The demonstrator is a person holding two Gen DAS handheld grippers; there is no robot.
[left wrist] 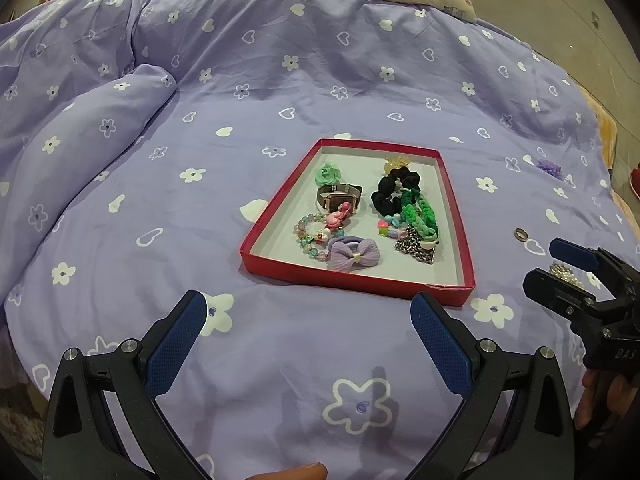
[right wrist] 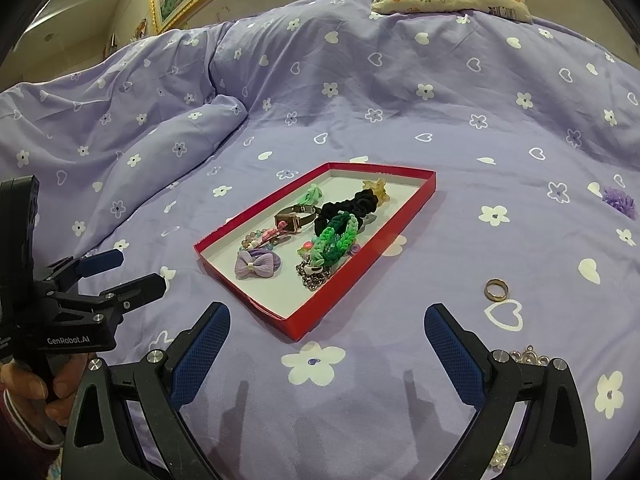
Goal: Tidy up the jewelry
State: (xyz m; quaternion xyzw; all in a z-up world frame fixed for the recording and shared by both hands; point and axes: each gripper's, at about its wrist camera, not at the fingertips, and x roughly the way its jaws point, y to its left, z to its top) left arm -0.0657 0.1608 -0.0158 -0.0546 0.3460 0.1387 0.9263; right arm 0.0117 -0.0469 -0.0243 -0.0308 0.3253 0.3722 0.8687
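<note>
Right now both tongs hang released over the purple bedspread (right wrist: 360, 92), gripping nothing: the left gripper (left wrist: 308, 316) before the near edge of the red tray (left wrist: 356, 278), the right gripper (right wrist: 326, 328) by its near corner. Scrunchies, a watch (left wrist: 340, 200) and a lilac bow (left wrist: 352, 256) lie inside it. A ring (right wrist: 497, 289) rests apart on the bedspread toward its right edge, with a pearly trinket (left wrist: 566, 274) nearer.

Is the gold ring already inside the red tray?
No, the gold ring lies on the purple bedspread, to the right of the red tray.
</note>
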